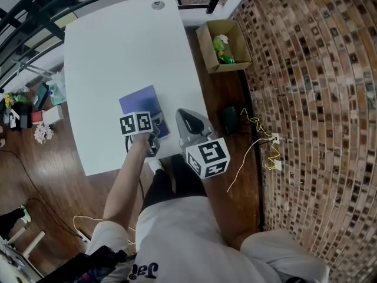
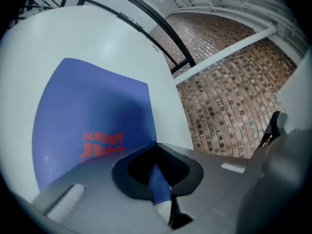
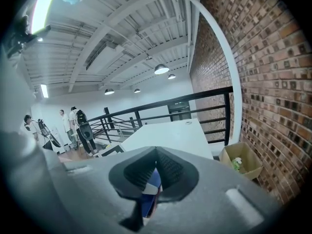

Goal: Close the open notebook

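Note:
A blue notebook lies flat and closed on the white table, near its front right corner. In the left gripper view its cover fills the left side, with red lettering on it. My left gripper hangs over the notebook's near edge with its jaws shut; only a thin strip of blue shows through the slit. My right gripper sits just right of the notebook at the table's edge, jaws together and nothing held. The left fingertips are hidden under the marker cube in the head view.
An open cardboard box with a green object stands on the wooden floor to the table's right. A black object and yellow cables lie by the brick wall. Railings run behind the table. People stand far off.

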The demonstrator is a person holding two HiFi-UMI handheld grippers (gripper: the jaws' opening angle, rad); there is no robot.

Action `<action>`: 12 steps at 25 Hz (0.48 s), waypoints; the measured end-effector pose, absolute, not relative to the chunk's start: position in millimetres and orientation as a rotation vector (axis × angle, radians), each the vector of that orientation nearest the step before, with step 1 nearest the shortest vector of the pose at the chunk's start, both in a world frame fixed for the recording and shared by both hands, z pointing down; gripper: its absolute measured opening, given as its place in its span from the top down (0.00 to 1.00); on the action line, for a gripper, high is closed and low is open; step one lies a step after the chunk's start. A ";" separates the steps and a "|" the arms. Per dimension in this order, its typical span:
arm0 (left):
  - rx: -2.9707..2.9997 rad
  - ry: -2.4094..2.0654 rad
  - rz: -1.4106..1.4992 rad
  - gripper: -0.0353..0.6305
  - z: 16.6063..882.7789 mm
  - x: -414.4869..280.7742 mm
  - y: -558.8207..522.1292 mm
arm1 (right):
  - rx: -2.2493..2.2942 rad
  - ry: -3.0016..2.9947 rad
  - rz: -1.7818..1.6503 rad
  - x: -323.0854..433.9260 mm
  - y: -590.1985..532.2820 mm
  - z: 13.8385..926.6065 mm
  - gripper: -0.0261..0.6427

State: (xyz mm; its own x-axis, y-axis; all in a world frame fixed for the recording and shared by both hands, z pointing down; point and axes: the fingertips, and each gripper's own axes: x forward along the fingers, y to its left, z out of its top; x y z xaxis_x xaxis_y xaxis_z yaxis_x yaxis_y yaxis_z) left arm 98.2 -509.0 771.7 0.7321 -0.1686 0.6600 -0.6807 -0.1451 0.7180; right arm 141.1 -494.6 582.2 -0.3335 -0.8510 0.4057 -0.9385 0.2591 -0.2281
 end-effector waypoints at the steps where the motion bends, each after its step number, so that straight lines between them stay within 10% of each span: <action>1: 1.694 -0.681 0.514 0.90 771.1 99.4 -509.1 | 1.679 -2.331 0.640 139.4 -495.0 580.1 0.97; 7: 1.741 -0.589 0.477 0.80 760.3 102.0 -498.2 | 1.698 -2.353 0.602 132.2 -493.6 562.5 0.97; 12: 1.862 -0.621 0.397 0.92 711.6 75.6 -490.7 | 1.712 -2.389 0.544 116.4 -482.2 536.7 0.97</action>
